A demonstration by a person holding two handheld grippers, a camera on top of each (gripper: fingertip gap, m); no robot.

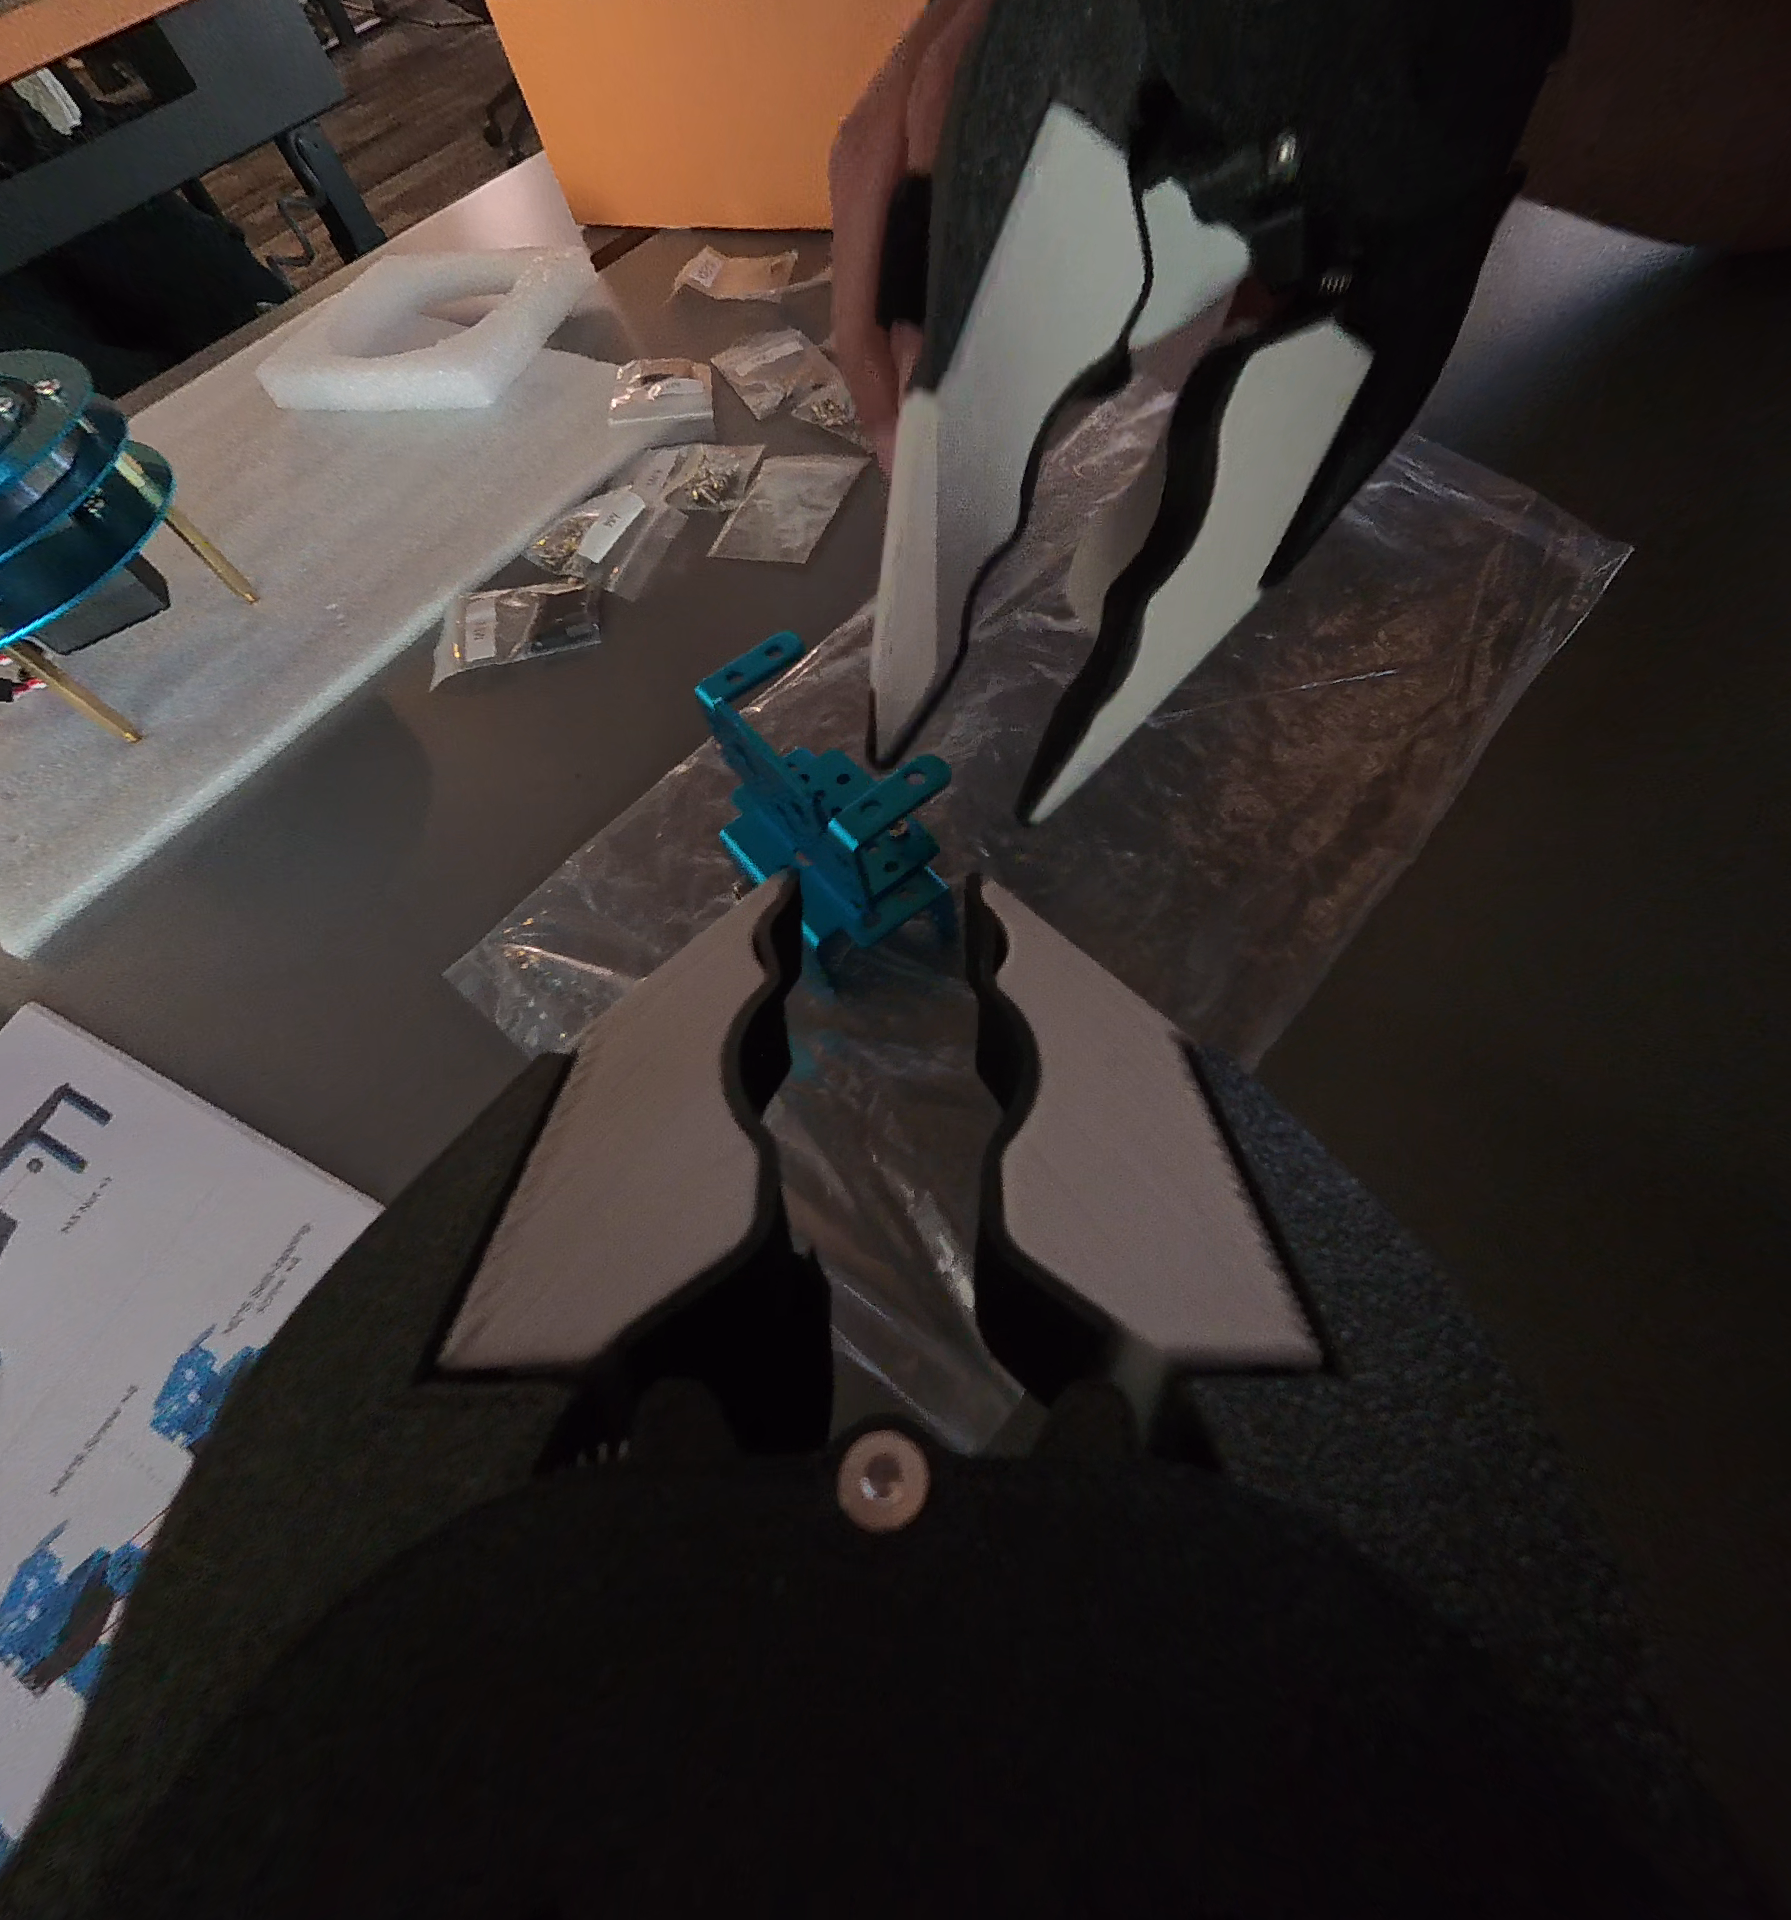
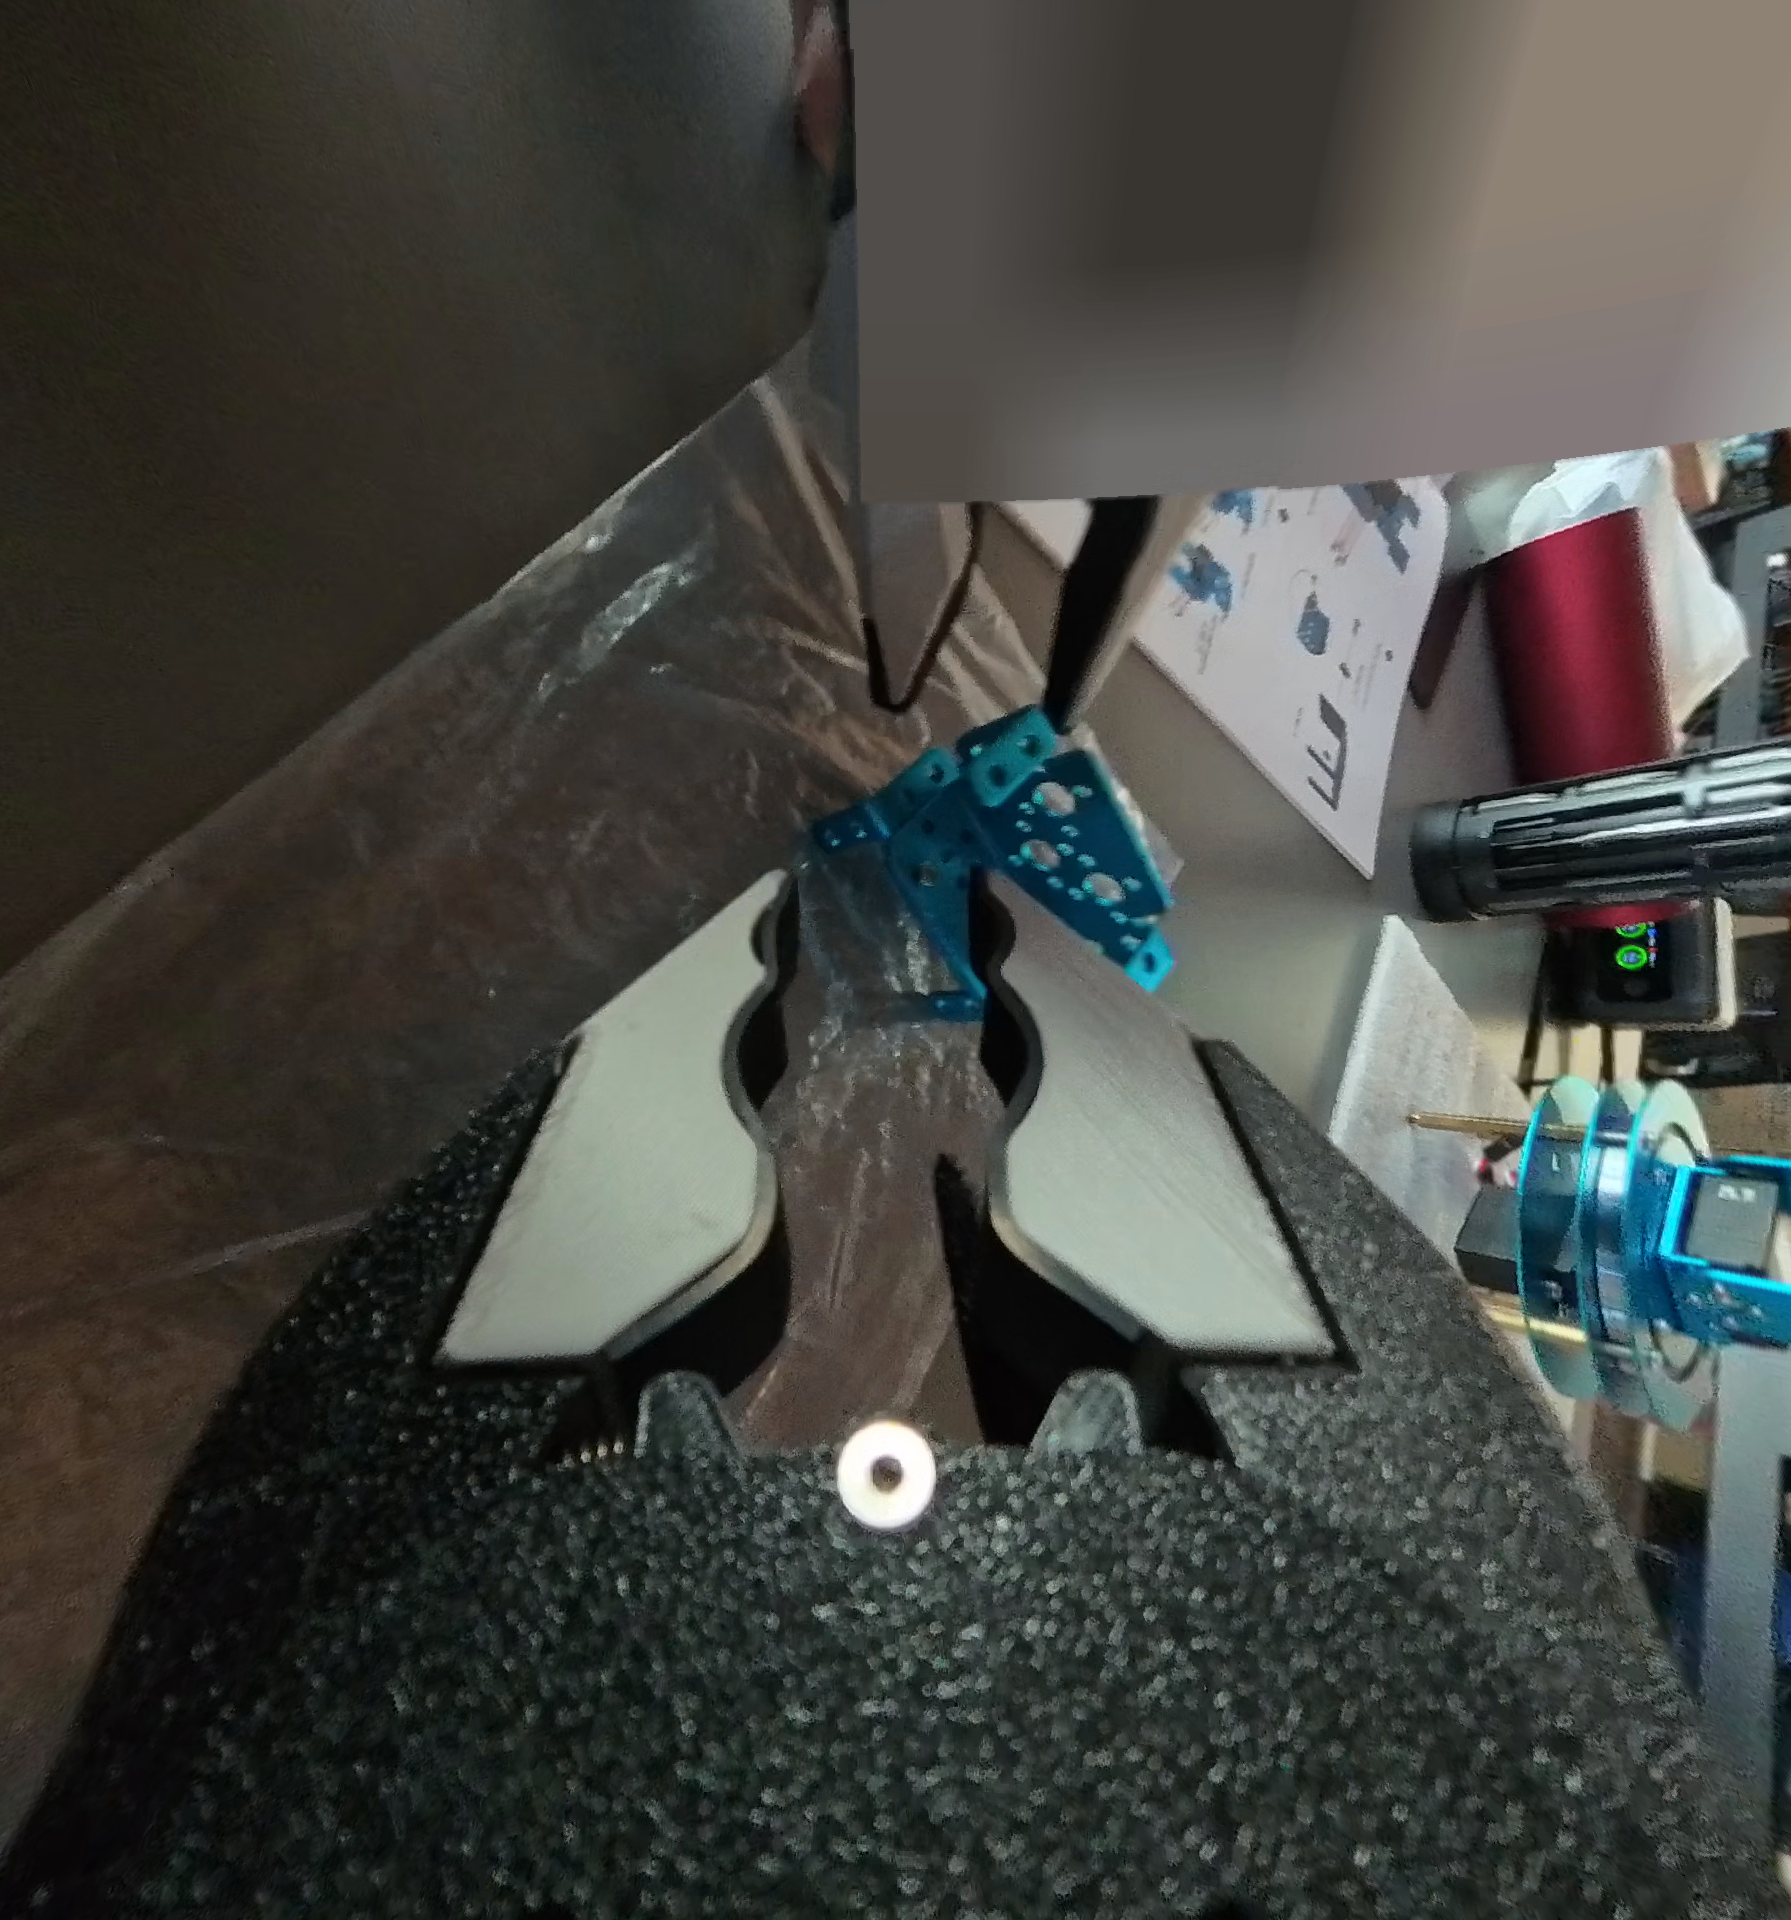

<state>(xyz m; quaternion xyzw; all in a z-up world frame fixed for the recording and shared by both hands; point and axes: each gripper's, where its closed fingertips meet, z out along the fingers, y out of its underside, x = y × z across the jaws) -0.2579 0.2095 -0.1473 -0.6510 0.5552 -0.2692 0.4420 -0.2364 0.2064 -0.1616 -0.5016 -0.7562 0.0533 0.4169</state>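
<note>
- Left hand-held gripper (image 1: 880,883): jaws parted, nothing clamped; tips flank the near end of a blue perforated bracket assembly (image 1: 829,831). Actual contact can't be judged.
- Right hand-held gripper (image 2: 886,894): jaws likewise apart, empty; in the left wrist view it comes down from above (image 1: 958,784), tips just beside the assembly's far side, a person's hand (image 1: 870,260) behind it.
- Bracket assembly (image 2: 984,842): several angle pieces joined w/ small screws, standing on a clear plastic bag (image 1: 1234,665), between the two grippers.
- Bag lies flat and crinkled on the dark surface (image 1: 1597,935).
- Left of the bag: small clear packets of hardware (image 1: 652,499), scattered; a white foam frame (image 1: 423,332) farther back on a pale mat (image 1: 247,582).
- Far left on the mat: round blue-plate unit on brass standoffs (image 1: 29,520).
- Near left: printed instruction sheet (image 1: 91,1299), partly under the left gripper body.
- Right wrist view, right side: dark red cylinder (image 2: 1587,665) and black ribbed handle (image 2: 1639,831).
</note>
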